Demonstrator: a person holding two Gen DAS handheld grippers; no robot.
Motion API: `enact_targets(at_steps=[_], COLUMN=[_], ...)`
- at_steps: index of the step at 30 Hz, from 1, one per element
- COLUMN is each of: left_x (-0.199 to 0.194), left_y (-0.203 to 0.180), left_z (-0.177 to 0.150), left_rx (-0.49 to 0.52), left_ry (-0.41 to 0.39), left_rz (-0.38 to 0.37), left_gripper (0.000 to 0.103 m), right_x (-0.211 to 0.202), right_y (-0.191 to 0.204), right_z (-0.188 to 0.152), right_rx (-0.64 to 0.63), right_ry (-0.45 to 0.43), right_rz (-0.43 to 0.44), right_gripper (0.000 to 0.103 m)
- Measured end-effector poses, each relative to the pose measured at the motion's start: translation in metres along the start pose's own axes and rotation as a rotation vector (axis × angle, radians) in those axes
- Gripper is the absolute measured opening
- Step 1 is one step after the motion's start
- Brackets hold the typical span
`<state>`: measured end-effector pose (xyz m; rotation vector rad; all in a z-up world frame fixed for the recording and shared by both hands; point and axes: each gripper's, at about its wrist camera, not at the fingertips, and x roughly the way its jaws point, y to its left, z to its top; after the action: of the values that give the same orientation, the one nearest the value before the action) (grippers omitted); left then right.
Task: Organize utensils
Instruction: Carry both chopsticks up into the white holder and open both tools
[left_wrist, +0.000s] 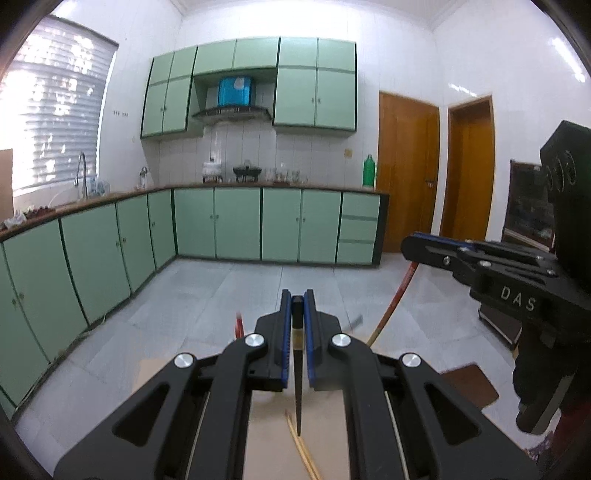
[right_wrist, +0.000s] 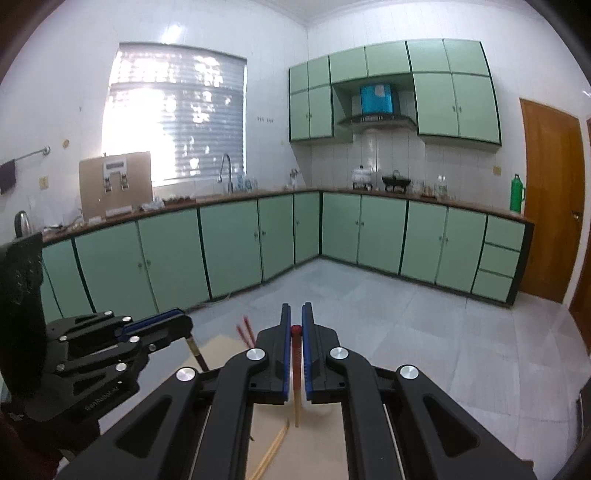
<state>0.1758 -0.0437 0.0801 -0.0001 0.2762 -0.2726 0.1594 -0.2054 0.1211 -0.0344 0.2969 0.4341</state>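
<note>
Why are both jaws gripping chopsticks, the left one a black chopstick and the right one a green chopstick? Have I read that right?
Nearly. The left gripper does hold a black chopstick, but the right gripper holds a red-topped chopstick with a pale wooden lower end, not a green one. The right wrist view shows it between the jaws.

Black chopstick between blue pads of black left gripper; red-topped tan chopstick in black right gripper; mint-green cabinets ahead.
</note>
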Motion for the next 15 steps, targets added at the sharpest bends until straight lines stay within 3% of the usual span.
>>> enact_targets(at_steps=[9,15], left_x=[0.045,0.09], left_y=[-0.004,0.001], left_z=[0.061,0.057], left_rx=[0.051,0.035], left_ry=[-0.148,-0.118], left_rz=[0.064,0.072], left_gripper=[0.006,0.006], right_x=[0.041,0.085], right_y=[-0.017,-0.03], right_z=[0.047,0.042], right_rx=[0.027,0.032], right_ry=[-0.072,-0.069], right_rz=[-0.008,-0.041], right_gripper=[0.006,0.006])
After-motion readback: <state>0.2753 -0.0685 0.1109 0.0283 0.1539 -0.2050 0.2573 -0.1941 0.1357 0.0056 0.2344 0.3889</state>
